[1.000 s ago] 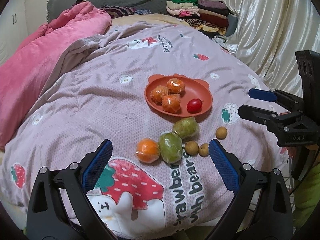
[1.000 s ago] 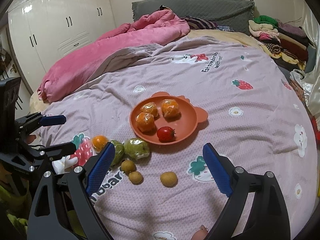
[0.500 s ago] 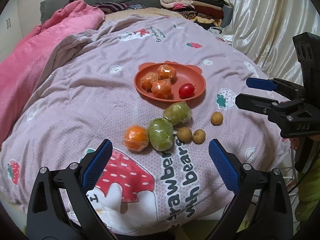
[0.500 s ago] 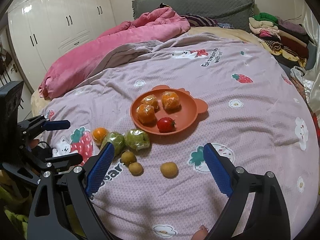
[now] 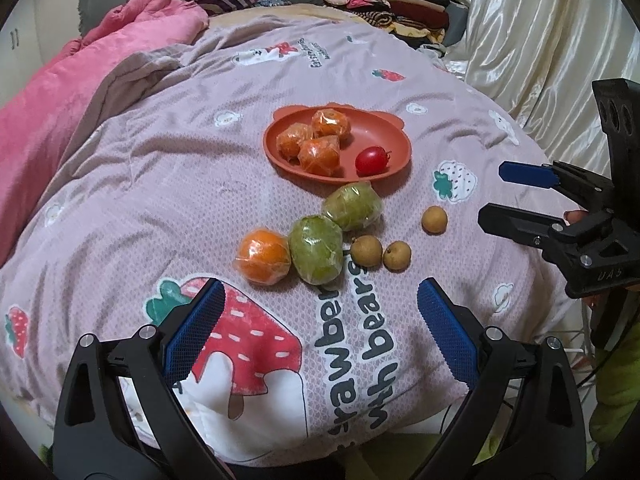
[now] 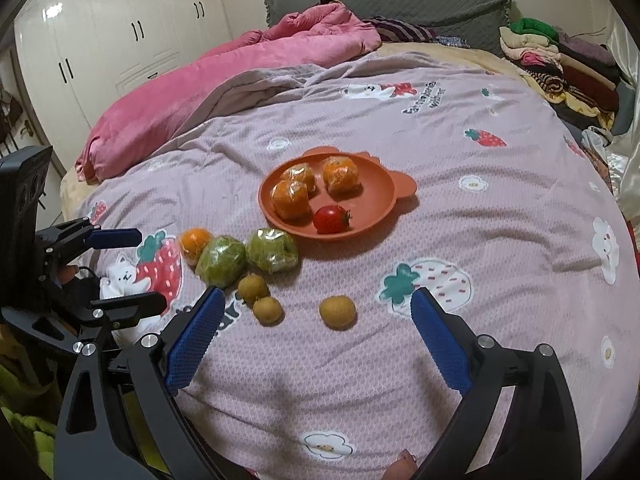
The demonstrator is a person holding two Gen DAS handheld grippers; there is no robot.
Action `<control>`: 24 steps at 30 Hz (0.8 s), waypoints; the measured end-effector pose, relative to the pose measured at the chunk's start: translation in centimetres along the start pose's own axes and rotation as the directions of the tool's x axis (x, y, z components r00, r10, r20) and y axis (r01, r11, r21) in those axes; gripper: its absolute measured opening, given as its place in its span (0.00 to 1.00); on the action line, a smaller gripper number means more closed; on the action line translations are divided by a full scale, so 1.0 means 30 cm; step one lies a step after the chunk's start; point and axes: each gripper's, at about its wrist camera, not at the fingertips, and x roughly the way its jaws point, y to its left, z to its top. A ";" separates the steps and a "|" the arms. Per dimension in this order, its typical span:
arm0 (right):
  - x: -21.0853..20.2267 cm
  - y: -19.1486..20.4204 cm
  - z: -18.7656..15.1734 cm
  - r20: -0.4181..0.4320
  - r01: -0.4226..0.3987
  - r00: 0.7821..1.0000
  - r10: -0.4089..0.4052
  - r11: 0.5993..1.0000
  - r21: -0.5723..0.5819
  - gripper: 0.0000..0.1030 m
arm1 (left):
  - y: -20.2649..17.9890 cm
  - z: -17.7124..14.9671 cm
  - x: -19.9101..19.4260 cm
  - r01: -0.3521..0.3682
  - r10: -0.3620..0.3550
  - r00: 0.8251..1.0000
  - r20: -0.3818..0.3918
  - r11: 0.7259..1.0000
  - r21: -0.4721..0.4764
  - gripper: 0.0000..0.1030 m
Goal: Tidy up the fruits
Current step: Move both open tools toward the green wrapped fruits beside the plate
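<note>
An orange plate (image 5: 372, 132) (image 6: 380, 192) on the bed holds three wrapped oranges (image 5: 320, 154) (image 6: 291, 199) and a red tomato (image 5: 371, 160) (image 6: 330, 219). In front of it lie a wrapped orange (image 5: 264, 256) (image 6: 194, 242), two wrapped green fruits (image 5: 316, 249) (image 6: 221, 260) and three small brown fruits (image 5: 434, 219) (image 6: 337, 311). My left gripper (image 5: 318, 308) is open and empty, just short of the loose fruits. My right gripper (image 6: 314, 328) is open and empty, the lone brown fruit between its fingers' line.
A pink quilt (image 6: 224, 76) is bunched at the bed's far left. Folded clothes (image 6: 560, 60) are stacked at the far right by a cream curtain (image 5: 540, 40). White wardrobes (image 6: 100, 40) stand to the left. The bed edge runs just under both grippers.
Both grippers have moved forward and lower toward the loose fruits, which now look larger. Both stay open. No fruit has moved.
</note>
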 end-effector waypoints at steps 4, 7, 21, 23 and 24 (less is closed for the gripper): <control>0.006 -0.002 -0.015 -0.009 0.003 1.000 -0.003 1.000 0.002 0.91 | 0.001 -0.011 0.021 0.032 -0.032 0.999 -0.020 0.999 -0.009 0.87; 0.007 -0.004 -0.020 -0.012 0.005 1.000 -0.005 1.000 0.003 0.91 | 0.002 -0.016 0.037 0.054 -0.055 0.998 -0.032 0.998 -0.018 0.75; 0.034 -0.022 -0.035 -0.022 -0.002 1.000 0.002 1.000 0.008 0.91 | 0.008 -0.011 0.131 0.097 -0.101 0.992 -0.069 0.994 -0.052 0.45; 0.040 -0.023 -0.030 -0.022 -0.004 1.000 0.004 1.000 0.007 0.91 | 0.012 -0.006 0.140 0.094 -0.098 0.993 -0.067 0.994 -0.057 0.45; 0.042 -0.023 -0.027 -0.021 -0.006 1.000 0.006 1.000 0.006 0.91 | 0.013 -0.004 0.146 0.091 -0.095 0.993 -0.070 0.994 -0.059 0.45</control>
